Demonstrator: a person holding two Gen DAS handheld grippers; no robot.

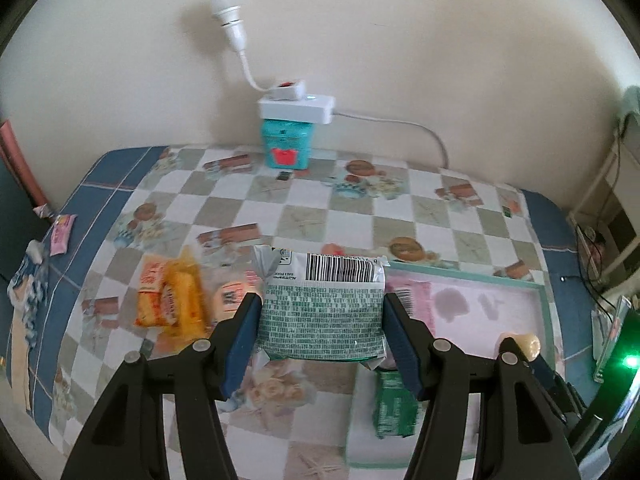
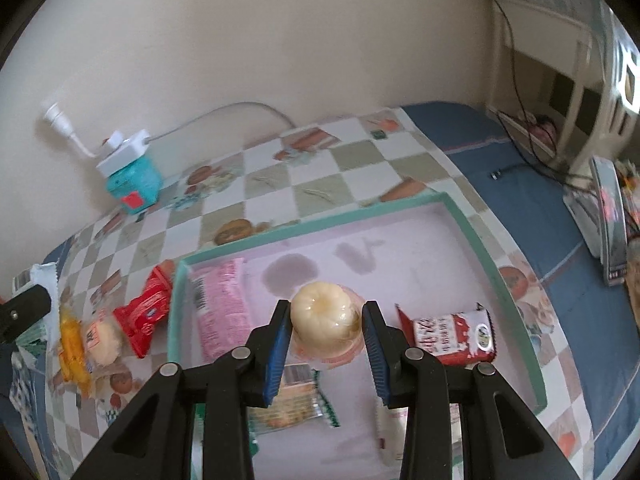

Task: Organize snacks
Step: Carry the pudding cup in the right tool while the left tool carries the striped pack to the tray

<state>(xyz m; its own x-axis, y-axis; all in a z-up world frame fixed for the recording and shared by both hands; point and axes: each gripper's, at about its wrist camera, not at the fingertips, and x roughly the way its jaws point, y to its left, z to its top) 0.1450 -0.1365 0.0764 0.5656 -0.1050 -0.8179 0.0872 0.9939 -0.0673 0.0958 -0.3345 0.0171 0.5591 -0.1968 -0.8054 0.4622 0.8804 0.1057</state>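
Note:
My left gripper [image 1: 320, 320] is shut on a green and white snack pack [image 1: 322, 312], held above the table just left of the tray [image 1: 460, 274]. My right gripper [image 2: 326, 332] is shut on a round pale bun in clear wrap [image 2: 324, 326], held over the teal-rimmed pink tray [image 2: 480, 252]. In the tray lie a pink pack [image 2: 220, 312], a red and white pack [image 2: 456, 336], a green-edged biscuit pack [image 2: 296, 400] and a white pack [image 2: 390, 428]. On the table left of the tray lie orange packs [image 1: 172, 300], a wrapped bun [image 2: 102, 338] and a red pack [image 2: 146, 312].
A teal box with a white power strip and lamp socket [image 1: 292, 128] stands at the back wall. A pink pack [image 1: 62, 234] lies at the table's far left edge. A white shelf with cables [image 2: 560, 92] stands to the right. Magazines [image 2: 604, 216] lie at the right edge.

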